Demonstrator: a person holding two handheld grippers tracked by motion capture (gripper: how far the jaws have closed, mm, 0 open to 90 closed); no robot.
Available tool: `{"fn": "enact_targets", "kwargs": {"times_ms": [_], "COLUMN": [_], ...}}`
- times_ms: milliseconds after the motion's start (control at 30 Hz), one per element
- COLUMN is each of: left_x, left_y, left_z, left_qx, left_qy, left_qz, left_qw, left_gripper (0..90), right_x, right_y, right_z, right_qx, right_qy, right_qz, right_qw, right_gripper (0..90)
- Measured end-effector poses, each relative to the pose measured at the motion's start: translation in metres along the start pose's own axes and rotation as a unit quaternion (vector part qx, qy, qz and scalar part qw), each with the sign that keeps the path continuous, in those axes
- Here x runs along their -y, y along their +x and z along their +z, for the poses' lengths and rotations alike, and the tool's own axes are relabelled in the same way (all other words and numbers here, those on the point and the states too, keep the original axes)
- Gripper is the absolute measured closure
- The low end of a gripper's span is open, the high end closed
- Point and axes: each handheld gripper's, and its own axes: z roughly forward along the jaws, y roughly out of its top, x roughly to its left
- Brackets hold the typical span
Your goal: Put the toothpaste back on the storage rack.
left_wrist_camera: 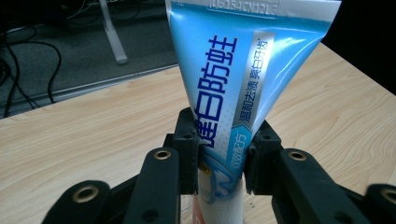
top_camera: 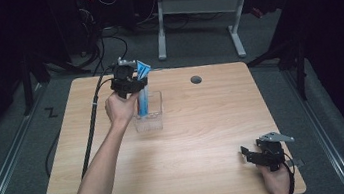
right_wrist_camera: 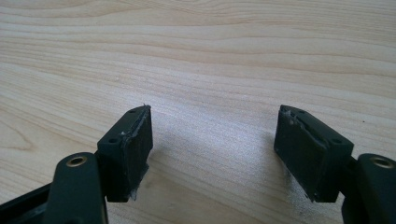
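One toothpaste tube point(left_wrist_camera: 233, 88), one clear container point(top_camera: 151, 114) (on the table) — two grippers.

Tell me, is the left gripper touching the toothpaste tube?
Touching. The left gripper view shows the left gripper clamping the toothpaste tube from both sides.

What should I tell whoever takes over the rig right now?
Left gripper: jaws shut on the blue and white toothpaste tube, held upright with its lower end in the clear plastic box at the table's far left.
Right gripper: jaws open, holding nothing, low over the light wooden table at its near right corner.
Done: tube gripped.
Left: probably release it in the box.
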Motion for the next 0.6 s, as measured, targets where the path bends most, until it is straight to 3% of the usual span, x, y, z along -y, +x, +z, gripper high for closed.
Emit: {"fn": "enact_targets", "kwargs": {"times_ms": [300,600], "left_x": [0.006,0.015], "left_y": [0.004,0.010], "left_z": [0.000,0.003], "left_qx": [-0.005,-0.007], "left_qy": [0.013,0.025], "left_qz": [-0.002,-0.017], "left_qw": [0.9999,0.9995], "left_gripper": [70.3,69.8], "right_x": [0.000,0.000], "right_y": [0.000,0.000], "right_z": [0.000,0.000], "right_qx": [0.000,0.000], "right_qy": [0.000,0.000], "right_qz": [0.000,0.000], "right_qw": [1.0000,1.0000], "right_gripper": [28.0,28.0]}}
